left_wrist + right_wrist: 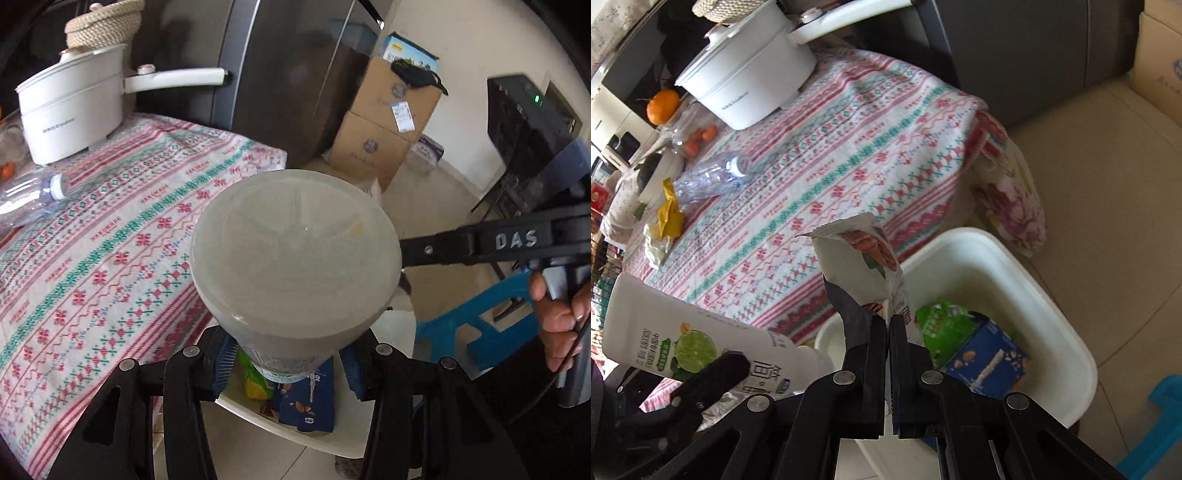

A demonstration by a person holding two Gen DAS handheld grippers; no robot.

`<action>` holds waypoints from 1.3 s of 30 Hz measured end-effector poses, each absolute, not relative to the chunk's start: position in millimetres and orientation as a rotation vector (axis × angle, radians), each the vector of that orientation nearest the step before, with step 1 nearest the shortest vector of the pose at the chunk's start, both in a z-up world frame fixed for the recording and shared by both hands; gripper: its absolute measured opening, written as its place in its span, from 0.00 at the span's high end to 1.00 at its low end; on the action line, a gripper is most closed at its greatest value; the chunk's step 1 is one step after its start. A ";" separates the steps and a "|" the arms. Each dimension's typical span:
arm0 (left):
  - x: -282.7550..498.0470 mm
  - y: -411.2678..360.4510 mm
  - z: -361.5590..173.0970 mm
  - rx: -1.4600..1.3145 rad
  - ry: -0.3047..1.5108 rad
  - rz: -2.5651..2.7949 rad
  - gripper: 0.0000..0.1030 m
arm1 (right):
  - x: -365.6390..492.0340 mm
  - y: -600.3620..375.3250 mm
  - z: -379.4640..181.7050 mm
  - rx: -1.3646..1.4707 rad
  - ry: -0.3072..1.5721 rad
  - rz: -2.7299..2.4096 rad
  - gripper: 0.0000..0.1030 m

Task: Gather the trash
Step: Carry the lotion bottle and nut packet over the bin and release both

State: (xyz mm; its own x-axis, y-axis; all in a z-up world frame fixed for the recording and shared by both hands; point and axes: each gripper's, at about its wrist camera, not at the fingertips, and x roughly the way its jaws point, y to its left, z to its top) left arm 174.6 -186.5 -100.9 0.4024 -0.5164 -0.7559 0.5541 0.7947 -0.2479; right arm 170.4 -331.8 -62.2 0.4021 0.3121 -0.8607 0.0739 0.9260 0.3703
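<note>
**Two pieces of trash held over the bin beside the bench**

The left tongs (pixel 288 354) were clamped on a white plastic bottle (pixel 295 258), whose round base faced the left wrist camera; in the right wrist view the same bottle (pixel 694 332) lay tilted, its lime-printed label visible, with its neck end close to the rim of the white bin (pixel 1052 295). The right tongs (pixel 888 328) were pressed together on the lower edge of a snack wrapper (pixel 864 266), which stood upright above the bin's near side. Inside the bin lay a green packet (pixel 942 325) and, touching it, a blue carton (pixel 990 362). The bin stood on the floor just beside the bench (pixel 849 155), which carried a patterned cloth. On the bench a crushed clear bottle (pixel 713 177) lay on its side, with a yellow wrapper (pixel 670 214) near it. A white pot (pixel 750 77) stood at the far end, and an orange (pixel 663 107) was beside it.
</note>
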 end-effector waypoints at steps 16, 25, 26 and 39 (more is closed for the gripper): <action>190.9 -203.1 -148.6 0.110 1.021 -0.666 0.48 | 166.8 -370.7 -94.5 0.404 1.245 0.059 0.99; 180.8 -183.2 -120.2 0.132 0.987 -0.613 0.23 | 163.1 -379.0 -101.2 0.410 1.263 0.030 0.99; 179.0 -178.0 -116.8 0.129 0.986 -0.606 0.23 | 162.9 -379.3 -102.4 0.409 1.267 0.028 0.99; 165.8 -100.9 -83.5 0.052 0.957 -0.464 0.18 | 164.5 -363.0 -118.1 0.343 1.329 0.033 0.98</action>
State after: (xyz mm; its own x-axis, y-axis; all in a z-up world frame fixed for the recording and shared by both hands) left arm 165.8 -100.9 -83.5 0.4855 -0.3582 -0.7975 0.4039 0.9009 -0.1588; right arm 164.5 -363.0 -118.1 0.2471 0.2179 -0.9442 0.1707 0.9494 0.2637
